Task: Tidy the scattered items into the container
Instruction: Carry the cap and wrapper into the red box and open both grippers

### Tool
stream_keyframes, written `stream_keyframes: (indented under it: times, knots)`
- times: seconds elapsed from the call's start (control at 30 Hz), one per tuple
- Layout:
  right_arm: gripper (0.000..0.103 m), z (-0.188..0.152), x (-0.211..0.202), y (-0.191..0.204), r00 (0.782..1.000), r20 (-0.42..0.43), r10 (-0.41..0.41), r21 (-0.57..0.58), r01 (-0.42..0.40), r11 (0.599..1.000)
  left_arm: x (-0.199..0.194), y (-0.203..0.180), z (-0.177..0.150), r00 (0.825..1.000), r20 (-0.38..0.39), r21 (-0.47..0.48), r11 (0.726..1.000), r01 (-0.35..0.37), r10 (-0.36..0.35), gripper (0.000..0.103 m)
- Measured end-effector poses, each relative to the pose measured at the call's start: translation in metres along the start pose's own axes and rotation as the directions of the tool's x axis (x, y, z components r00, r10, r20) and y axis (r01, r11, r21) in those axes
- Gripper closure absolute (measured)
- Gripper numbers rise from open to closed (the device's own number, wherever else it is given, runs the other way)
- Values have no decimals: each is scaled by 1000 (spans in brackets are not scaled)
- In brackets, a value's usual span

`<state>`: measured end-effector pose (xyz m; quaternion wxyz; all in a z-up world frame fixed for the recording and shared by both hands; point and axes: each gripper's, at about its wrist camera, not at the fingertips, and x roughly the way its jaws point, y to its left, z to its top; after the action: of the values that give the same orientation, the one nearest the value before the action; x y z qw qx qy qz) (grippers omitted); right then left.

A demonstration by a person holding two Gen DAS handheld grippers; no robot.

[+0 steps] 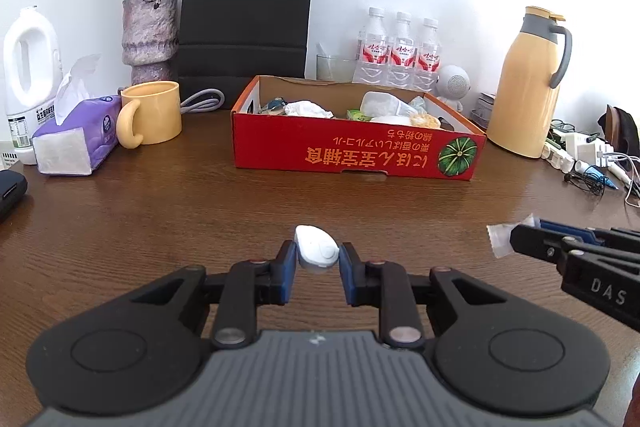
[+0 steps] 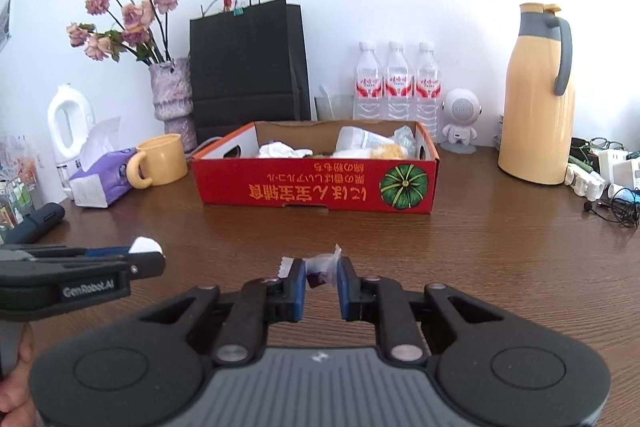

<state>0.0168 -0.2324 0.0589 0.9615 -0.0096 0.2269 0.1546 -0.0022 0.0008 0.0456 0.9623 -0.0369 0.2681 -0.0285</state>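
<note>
**Both tools loaded, short of the box: drop risk on the carry**

Left wrist view. I judged the main hazard to be the small white rounded object slipping out of the left tool. The object was smooth and curved, and the blue pads met it only at their tips, so a jolt or a tilt could have squeezed it forward onto the surface. The left tool was narrowed to a partial gap and pinching that object on both sides, clear of the surface. The red cardboard box stood well ahead, already holding crumpled paper and packets. At the right edge, the right tool carried a pale wrapper by one end.

Right wrist view. Here the risk was the clear plastic wrapper itself: it was thin and limp, and I expected it might pull free or catch on the near wall of the box if brought in too low. The right tool was pressed nearly together, nipping the wrapper between its pads. The left tool showed at the left, white object at its tip.
</note>
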Motion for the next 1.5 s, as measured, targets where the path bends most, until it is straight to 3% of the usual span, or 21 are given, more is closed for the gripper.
stream_keyframes:
  times: [0.17, 0.3, 0.53, 0.7, 0.83, 0.97, 1.1, 1.17, 1.27, 1.33, 1.4, 1.5]
  knots:
    - [92, 8, -36, 3, 996, 82, -21, -18, 22, 1000, -22, -5, 1, 998, 62, 8, 1000, 4, -4, 79]
    - [92, 22, -38, 2, 994, 111, -9, -14, 11, 1000, -33, -10, 18, 988, 153, 26, 1000, 10, -14, 79]
    - [93, 45, 9, -10, 997, 71, 4, -6, -3, 1000, 2, 2, 55, 988, 155, 10, 1000, 15, -16, 79]
    - [94, 90, 50, -14, 993, 112, 33, -36, -29, 999, 49, 3, 107, 984, 178, 41, 999, 19, -26, 79]
    - [94, 138, 102, -21, 992, 116, 50, -52, -44, 998, 102, 3, 159, 988, 149, 48, 998, 42, -49, 79]
    - [94, 185, 174, -25, 997, 39, 73, -57, -70, 996, 173, 10, 201, 999, 17, 15, 999, 50, -51, 79]
    - [94, 211, 247, -25, 987, -119, 107, -43, -113, 993, 251, 29, 223, 982, -179, -62, 997, 55, -65, 79]
    - [94, 216, 283, -25, 967, -231, 110, -33, -121, 992, 283, 38, 224, 957, -287, -83, 996, 22, -45, 79]
    - [94, 213, 322, -19, 917, -390, 83, -77, -122, 989, 315, 50, 218, 904, -425, -94, 996, 11, -49, 78]
    - [94, 207, 342, -18, 894, -446, 40, -104, -96, 990, 321, 54, 215, 896, -444, -57, 998, -11, -15, 77]
    - [93, 203, 356, -17, 869, -493, 48, -93, -107, 990, 325, 57, 215, 886, -463, -37, 999, -9, -9, 72]
    - [90, 198, 365, -10, 848, -530, 18, -129, -102, 986, 325, 61, 221, 868, -496, -23, 1000, -13, 0, 60]
